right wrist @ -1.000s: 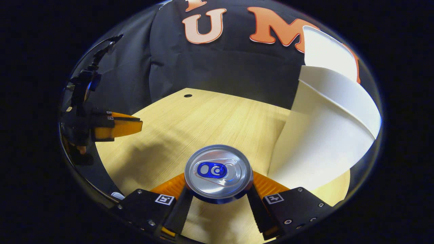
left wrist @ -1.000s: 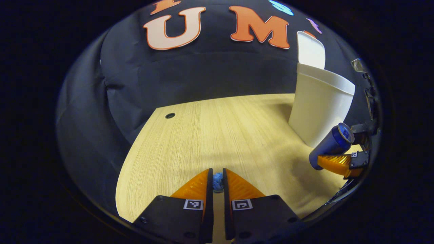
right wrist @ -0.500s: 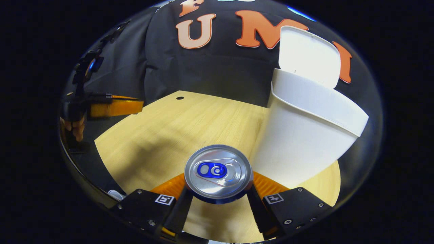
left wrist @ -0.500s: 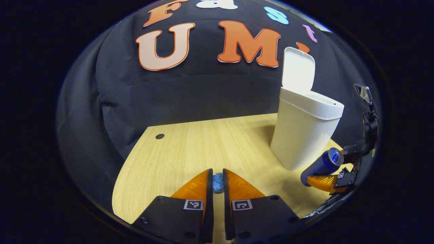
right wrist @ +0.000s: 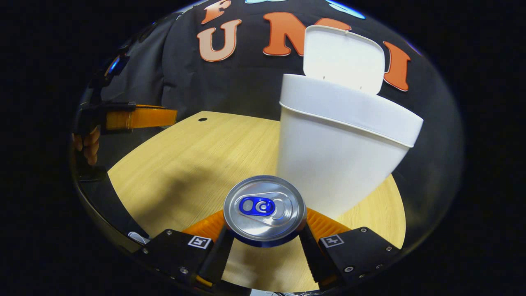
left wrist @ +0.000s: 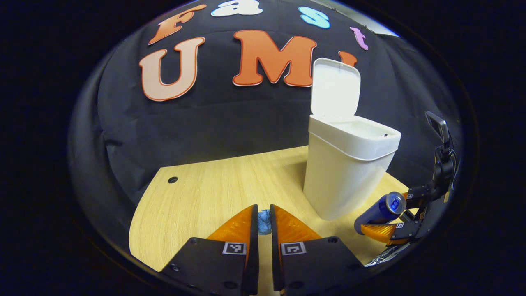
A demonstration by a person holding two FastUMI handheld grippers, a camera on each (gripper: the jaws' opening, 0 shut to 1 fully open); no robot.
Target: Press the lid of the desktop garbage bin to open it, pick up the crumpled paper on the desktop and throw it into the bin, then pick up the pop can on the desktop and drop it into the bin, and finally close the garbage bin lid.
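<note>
Between the nearly closed jaws of the left gripper (left wrist: 264,224), pinched at the fingertips, sits the blue crumpled paper (left wrist: 264,220); both fingers press its sides, leaving only a narrow slit. The wad is judged light and soft: it yields under pressure, so a tip pinch across its bulk suffices, though a slack grip could let it slip out. Ahead of these jaws and to their right stands the white desktop garbage bin (left wrist: 349,172) on the wooden desktop (left wrist: 213,193), its lid (left wrist: 335,88) raised upright behind the open mouth. Further right, low and beside the bin's base, the right gripper (left wrist: 386,220) carries the pop can (left wrist: 378,210), tilted.

In the right gripper view, the left gripper appears far to the left of the jaws, held by a hand (right wrist: 84,144). Between the right gripper's own jaws, spread about the can's width, the pop can (right wrist: 265,209) is clamped across its cylindrical wall, top end facing forward. The can is judged rigid yet thin-walled and smooth: grasp at mid-body, firmly enough to prevent sliding, not so hard as to dent. Directly ahead and slightly right rises the bin (right wrist: 341,152), mouth above the jaws.
</note>
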